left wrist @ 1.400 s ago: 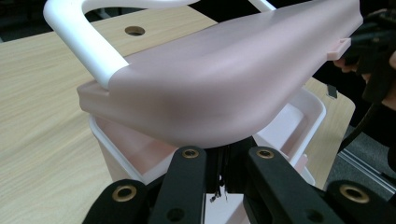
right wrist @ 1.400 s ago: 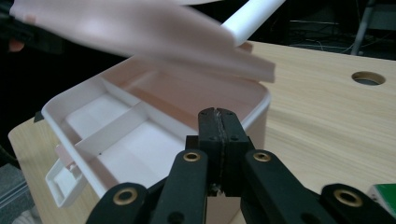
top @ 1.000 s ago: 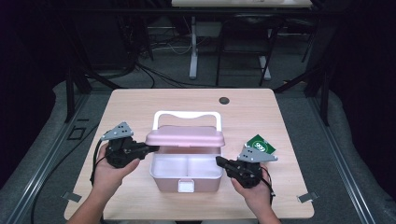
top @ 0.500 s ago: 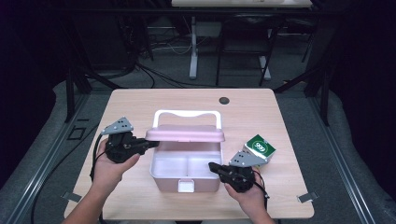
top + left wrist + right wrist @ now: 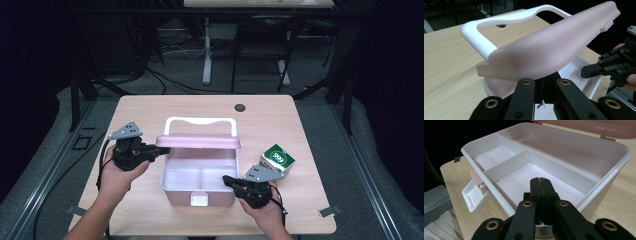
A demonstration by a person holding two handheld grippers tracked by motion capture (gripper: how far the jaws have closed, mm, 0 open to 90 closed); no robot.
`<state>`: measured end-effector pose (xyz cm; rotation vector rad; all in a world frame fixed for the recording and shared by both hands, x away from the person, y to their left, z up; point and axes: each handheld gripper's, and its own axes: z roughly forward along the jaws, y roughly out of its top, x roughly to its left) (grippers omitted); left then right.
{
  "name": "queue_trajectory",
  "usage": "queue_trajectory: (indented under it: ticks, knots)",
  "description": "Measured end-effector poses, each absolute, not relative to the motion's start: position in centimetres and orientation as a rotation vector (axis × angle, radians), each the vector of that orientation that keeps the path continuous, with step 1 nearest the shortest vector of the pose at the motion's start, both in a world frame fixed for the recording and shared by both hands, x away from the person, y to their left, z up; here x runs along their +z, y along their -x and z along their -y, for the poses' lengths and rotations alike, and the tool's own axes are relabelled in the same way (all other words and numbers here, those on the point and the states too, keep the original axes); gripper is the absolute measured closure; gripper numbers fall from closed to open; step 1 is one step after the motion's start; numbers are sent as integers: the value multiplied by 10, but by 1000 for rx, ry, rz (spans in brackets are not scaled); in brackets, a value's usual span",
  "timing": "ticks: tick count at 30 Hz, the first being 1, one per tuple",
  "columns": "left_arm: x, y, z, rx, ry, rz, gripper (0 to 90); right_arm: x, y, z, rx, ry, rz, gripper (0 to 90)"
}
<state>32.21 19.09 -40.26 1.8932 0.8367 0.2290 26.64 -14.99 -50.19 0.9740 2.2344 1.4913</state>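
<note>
Our left claw (image 5: 159, 149) is pinching the left end of the pink lid (image 5: 198, 141), which stands raised just ahead of its tips, with the white handle (image 5: 200, 122) beyond it. The box (image 5: 198, 194) lies open on the desk (image 5: 150, 112), between our two claws, its divided compartments empty. Our right claw (image 5: 227, 179), pressed together on nothing, hovers at the box's near right rim, its tips over the inside. Just behind that claw sits a small green carton (image 5: 276, 158), untouched. So opening looks nearly done; we judge that packing the carton remains.
</note>
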Motion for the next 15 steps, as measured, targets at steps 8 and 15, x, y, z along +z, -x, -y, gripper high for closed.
queue_trajectory:
  ticks: [8, 15]
  knots:
    - [-396, -331, -190, 237, -1888, -845, 888, -503, -265, 149, 1495, -950, -2214, 900]
    - [-388, -342, -188, 259, -1887, -864, 884, -504, -265, 150, 1489, -947, -2215, 900]
